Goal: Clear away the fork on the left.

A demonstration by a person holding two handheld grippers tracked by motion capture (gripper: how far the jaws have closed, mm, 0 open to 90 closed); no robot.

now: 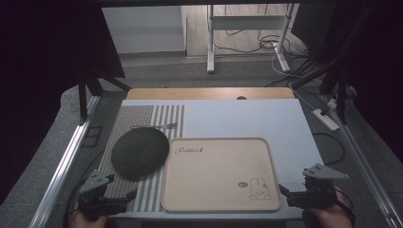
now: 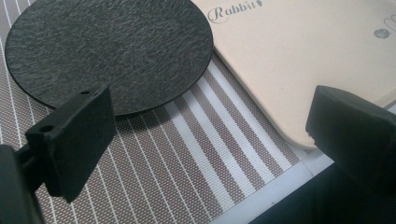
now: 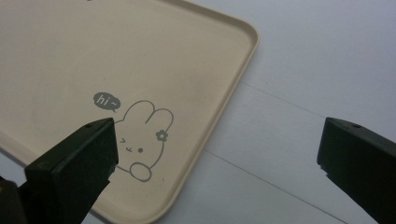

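Flanking smooth beige tray (image 1: 216,199) (rounded corners).

Spread tongs (image 2: 205,140) above dark round mat (image 2: 109,51), striped placemat (image 2: 187,154)

I hold my left gripper (image 1: 121,195) low at the near left, its jaws spread wide with nothing between them, pointing forward and a little to the right. My right gripper (image 1: 285,191) sits at the near right, jaws likewise wide apart and empty, aimed to the left. Both my hands rest at the near edge, well apart.
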